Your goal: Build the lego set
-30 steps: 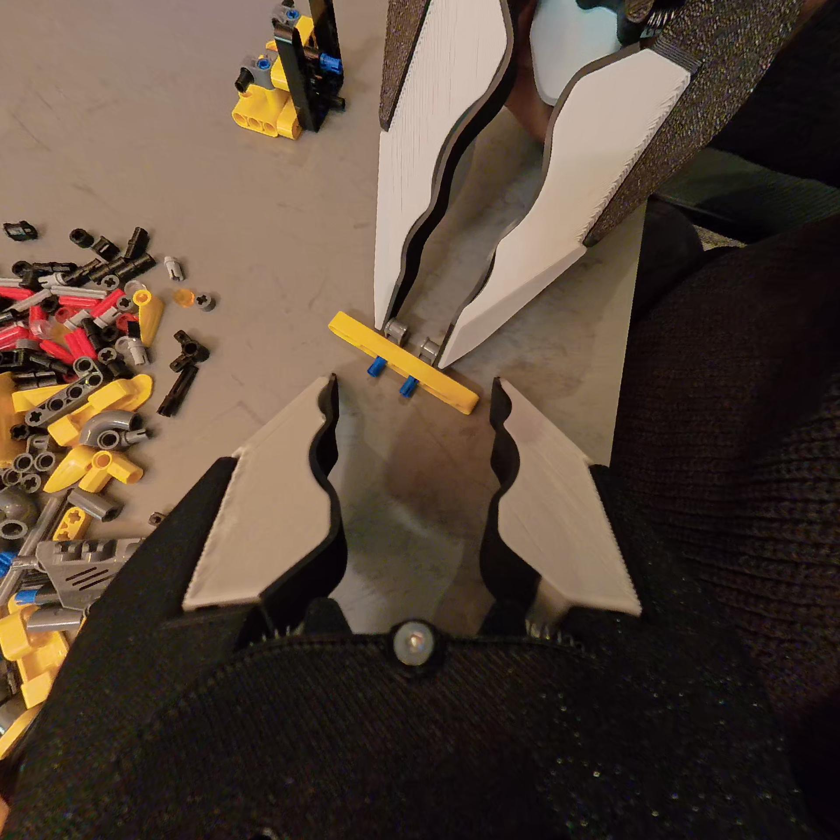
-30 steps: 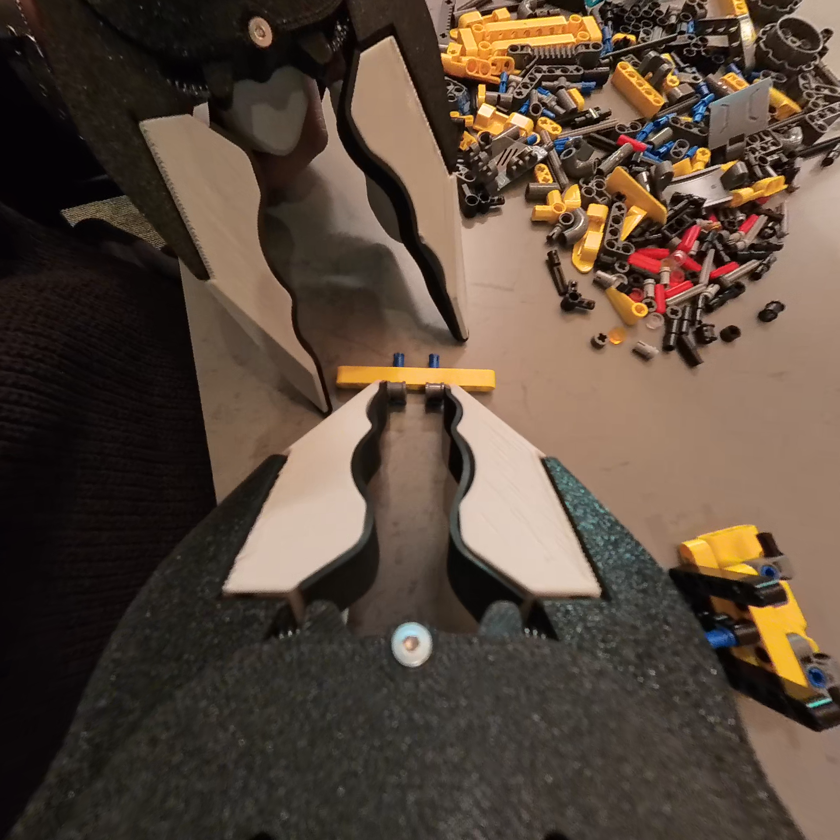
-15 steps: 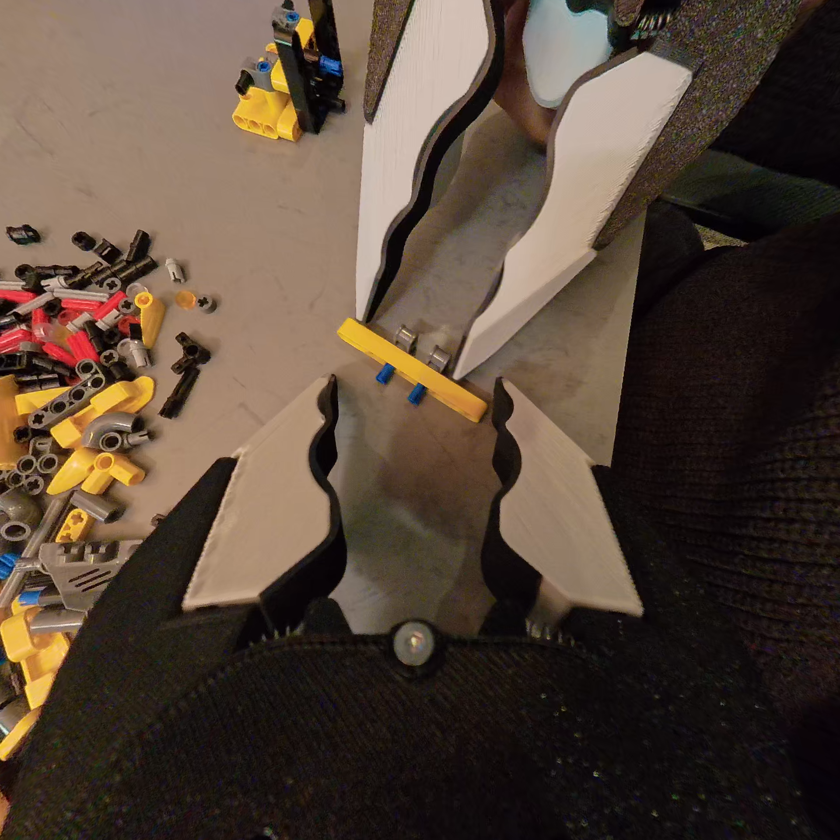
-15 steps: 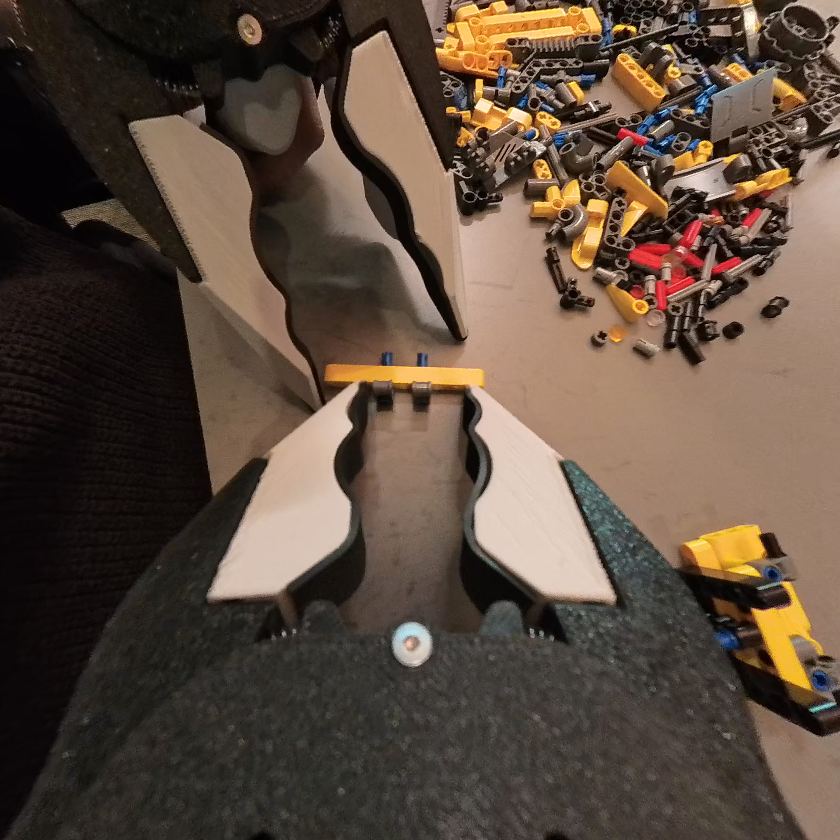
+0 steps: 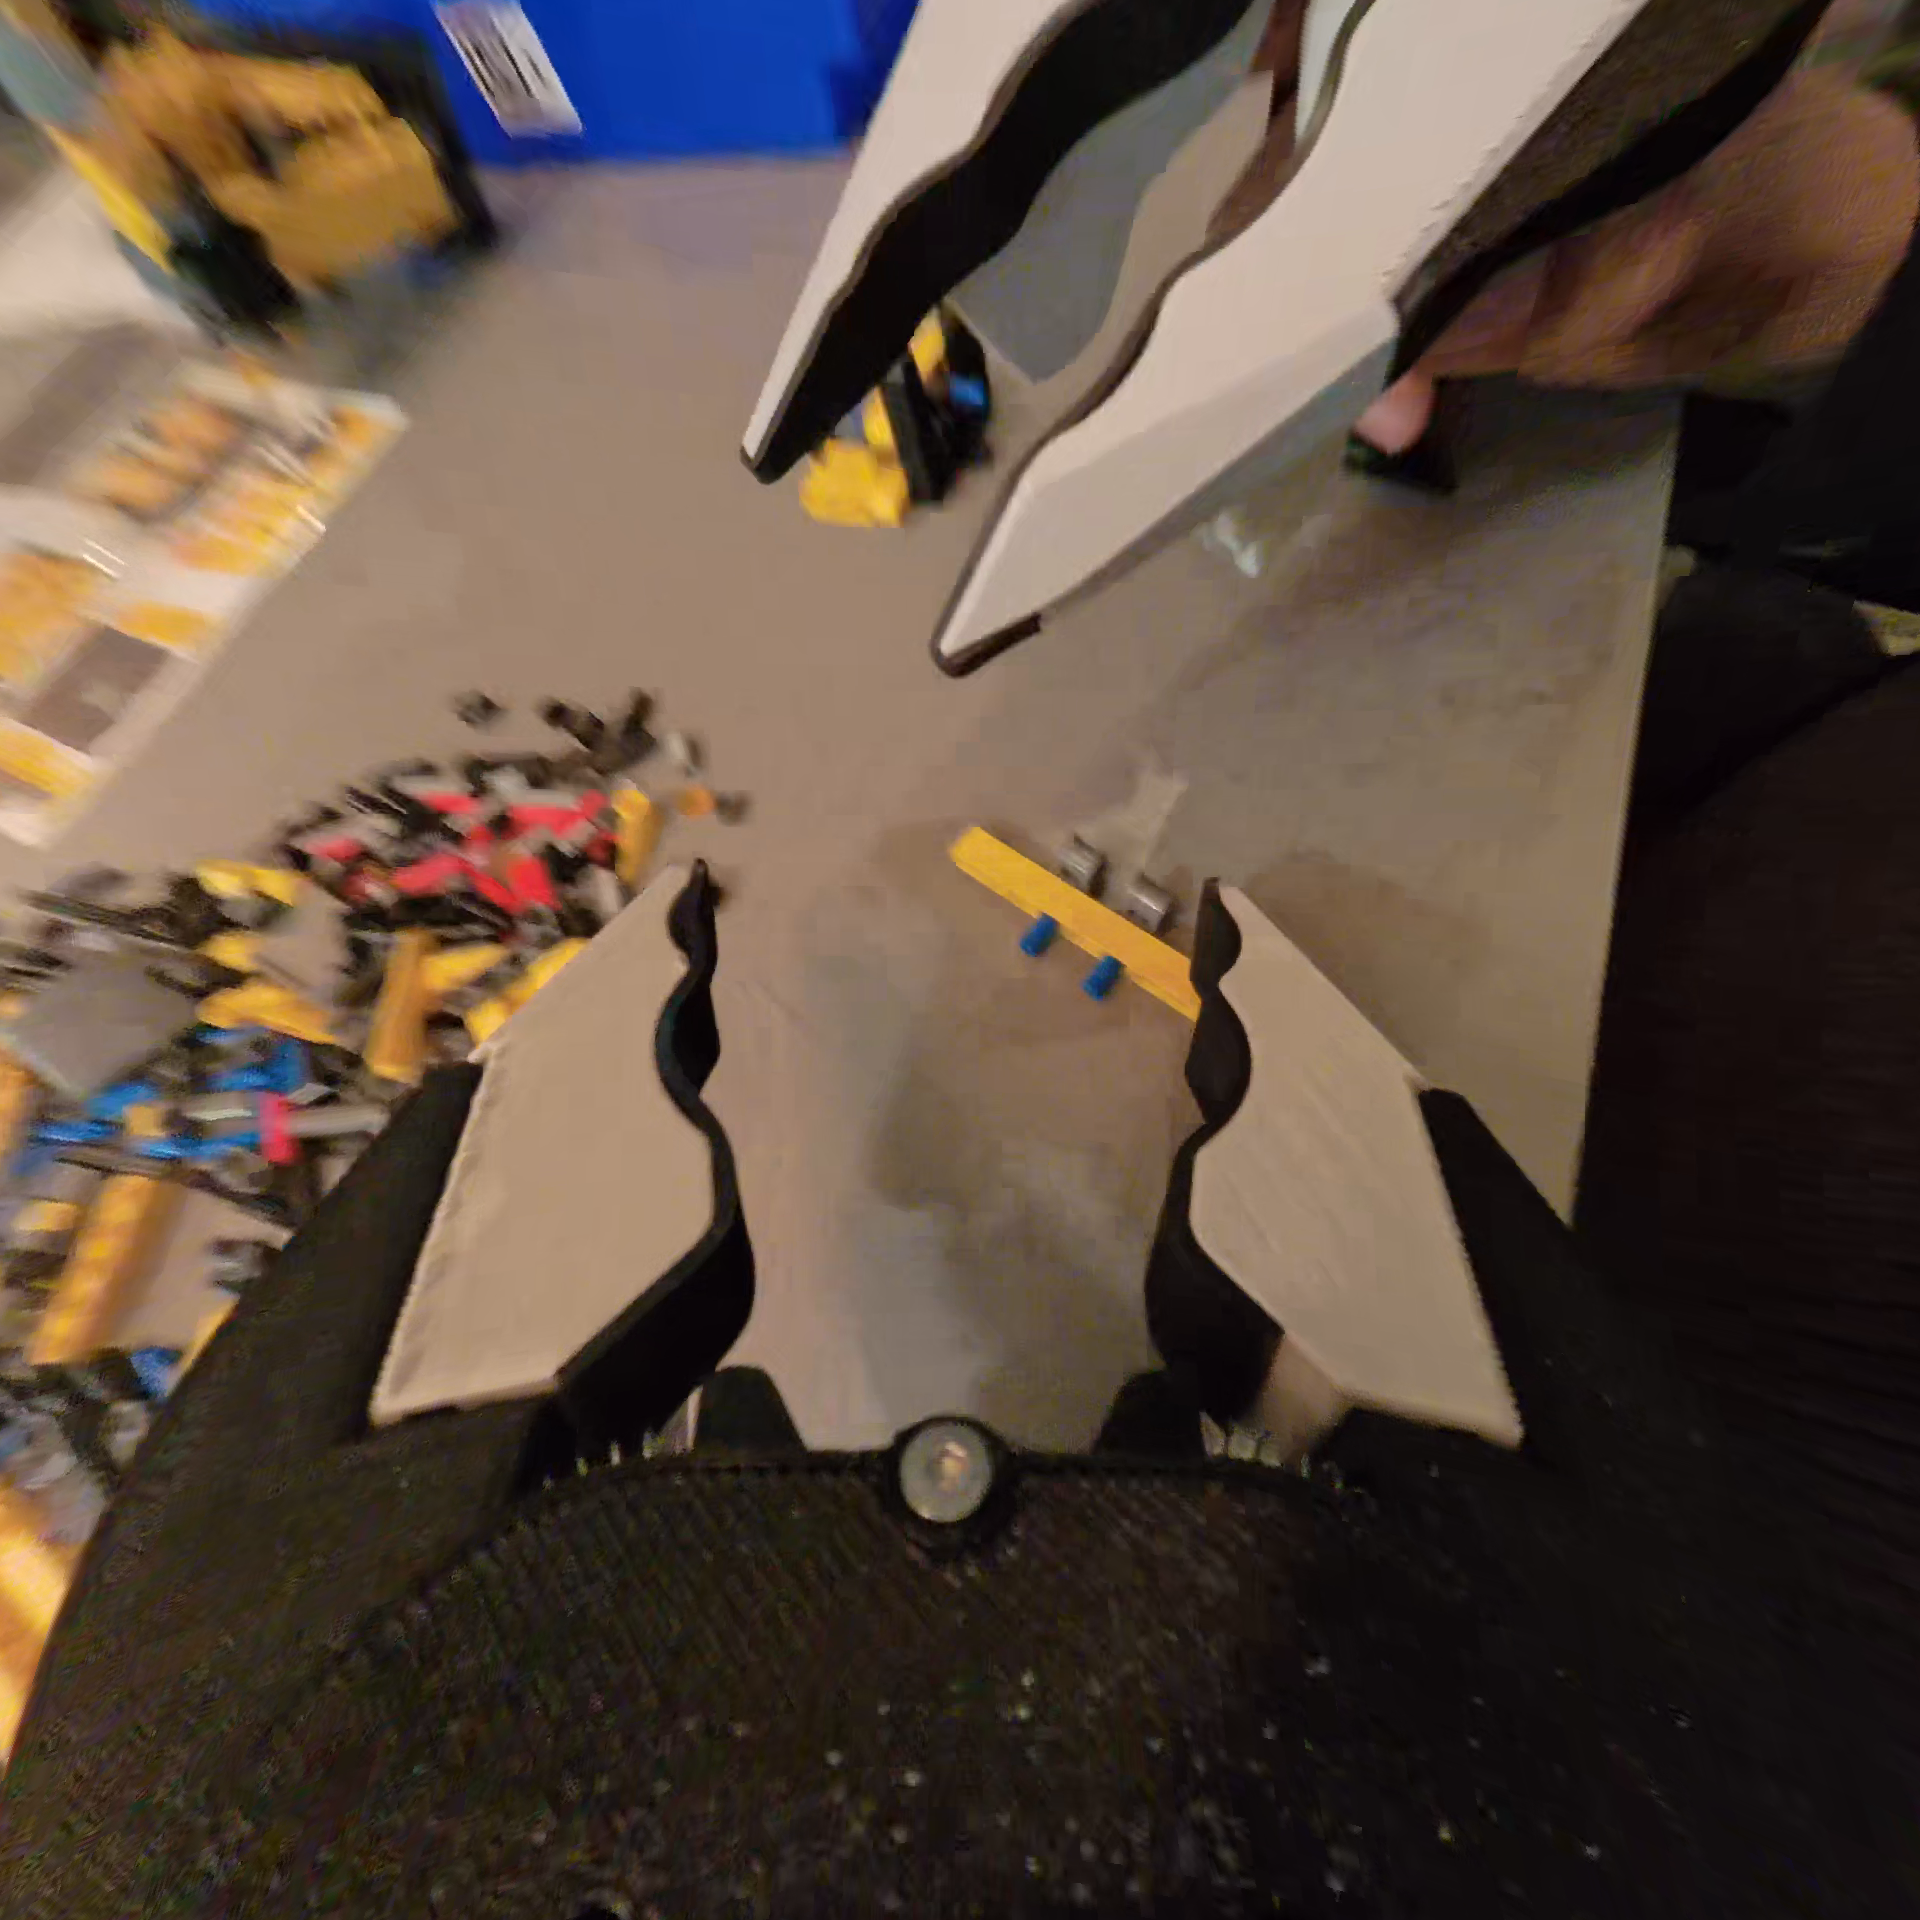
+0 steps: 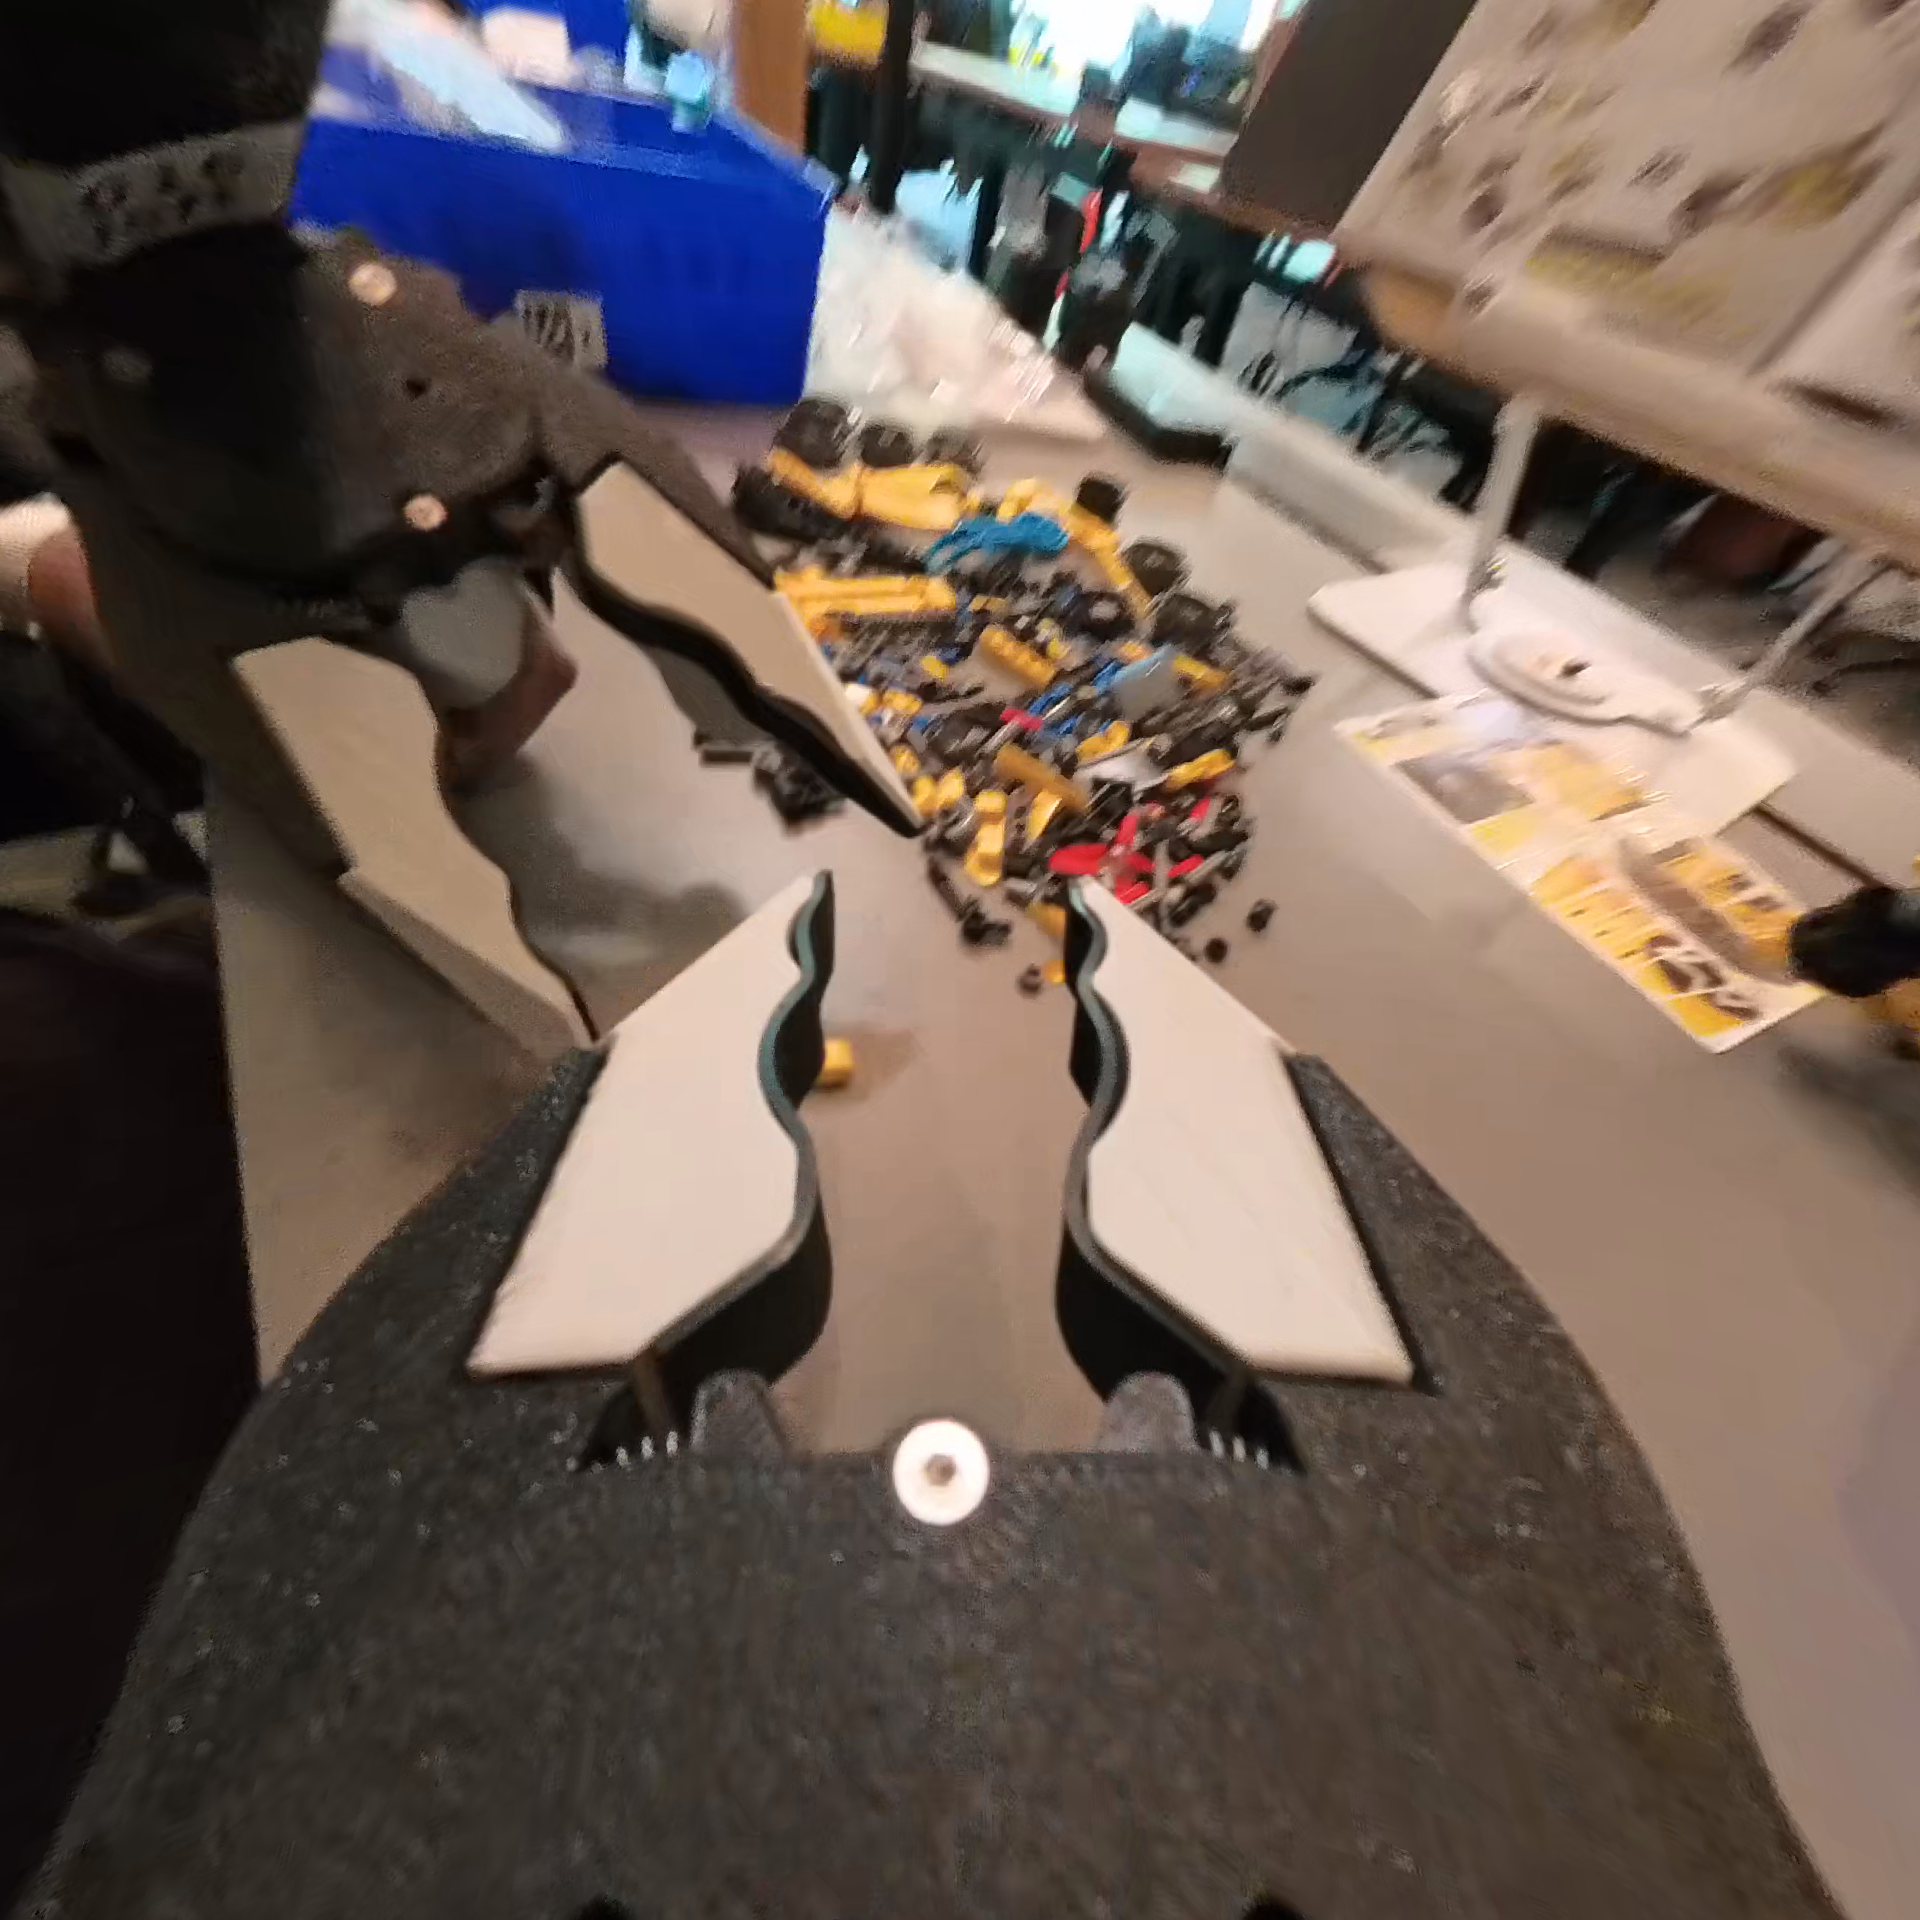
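A yellow beam (image 5: 1070, 920) with two blue pins and two grey pins lies flat on the grey table (image 5: 1351, 727). My left gripper (image 5: 954, 883) is open and empty; its right fingertip is just in front of the beam's near end. My right gripper (image 5: 862, 561) is open and empty, raised above the table and apart from the beam. In the right wrist view, my right gripper (image 6: 951, 888) points over the table, and only one end of the beam (image 6: 836, 1062) shows beside its left finger. The left gripper (image 6: 743, 925) shows open at upper left.
A pile of loose yellow, black, red and blue parts (image 5: 416, 935) (image 6: 1039, 727) lies to the left of the beam. A small yellow-black assembly (image 5: 894, 447) stands behind the right gripper. A booklet (image 6: 1579, 842), a white stand (image 6: 1558, 665) and a blue bin (image 6: 551, 208) lie farther off. Spacing between my two grippers at the tips: around 6 centimeters.
My right gripper opened off the beam's grey pins and rose up and away from it. The beam stays on the table. My left gripper stays open and has tilted upward.
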